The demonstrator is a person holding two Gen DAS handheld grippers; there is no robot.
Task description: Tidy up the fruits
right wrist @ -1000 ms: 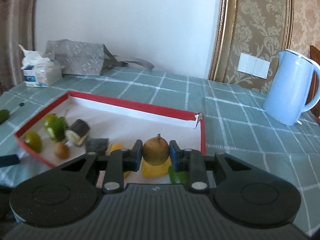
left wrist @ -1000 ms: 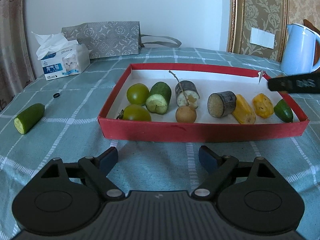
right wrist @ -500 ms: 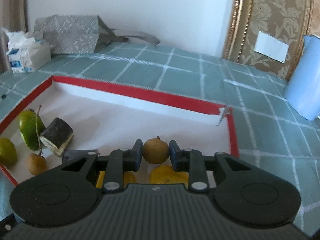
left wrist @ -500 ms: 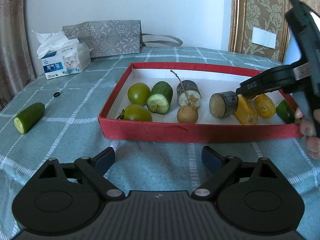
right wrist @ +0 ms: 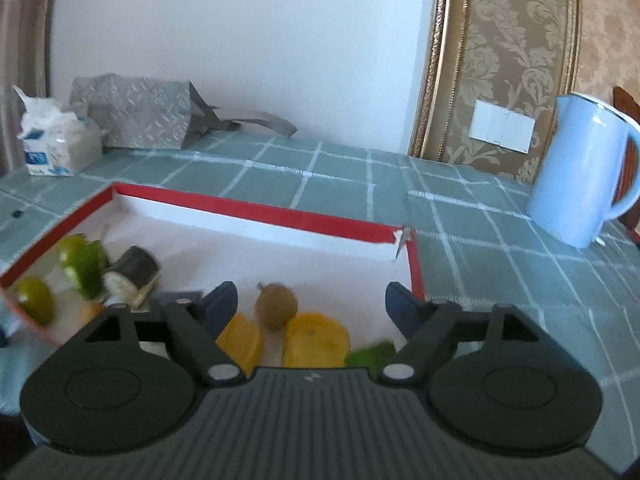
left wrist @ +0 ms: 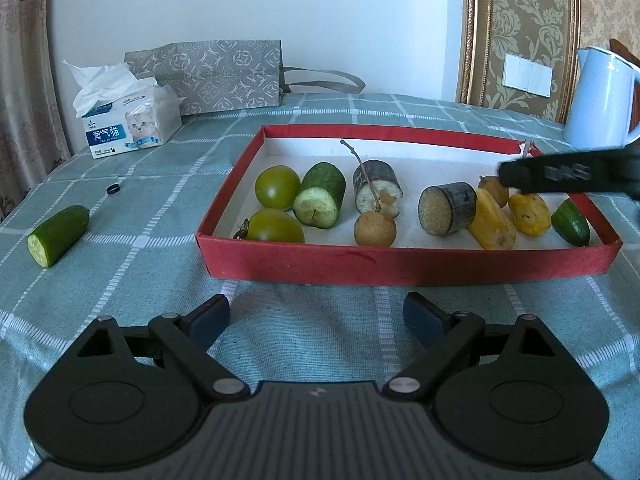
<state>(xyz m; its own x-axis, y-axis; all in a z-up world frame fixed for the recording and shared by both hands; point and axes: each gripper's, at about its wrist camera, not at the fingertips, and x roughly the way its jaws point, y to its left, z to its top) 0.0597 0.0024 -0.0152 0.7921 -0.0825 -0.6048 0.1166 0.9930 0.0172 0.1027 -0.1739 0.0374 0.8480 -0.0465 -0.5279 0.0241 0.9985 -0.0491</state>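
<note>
Fruits sit along the near side of the red tray (left wrist: 400,266) at mid-frame in the left wrist view: two green tomatoes (left wrist: 277,187) at its left end, a cut cucumber piece (left wrist: 320,199), two dark sugarcane chunks (left wrist: 448,208), a longan (left wrist: 375,229) with a long stem, yellow pieces (left wrist: 491,220) and a small green piece (left wrist: 570,222) at the right end. A second longan (right wrist: 276,306) lies on the white tray floor at lower centre of the right wrist view, between the spread fingers of the right claw (right wrist: 312,306) and touching neither; that claw is released, though the view is blurred, so the fruit's exact rest is hard to judge. The left claw (left wrist: 316,318) hangs open and empty over the worktop (left wrist: 140,264) at the bottom of its frame. Another cucumber half (left wrist: 58,230) lies outside the tray at far left. A tissue box (left wrist: 128,128) and blue kettle (left wrist: 600,98) stand toward the upper corners.
</note>
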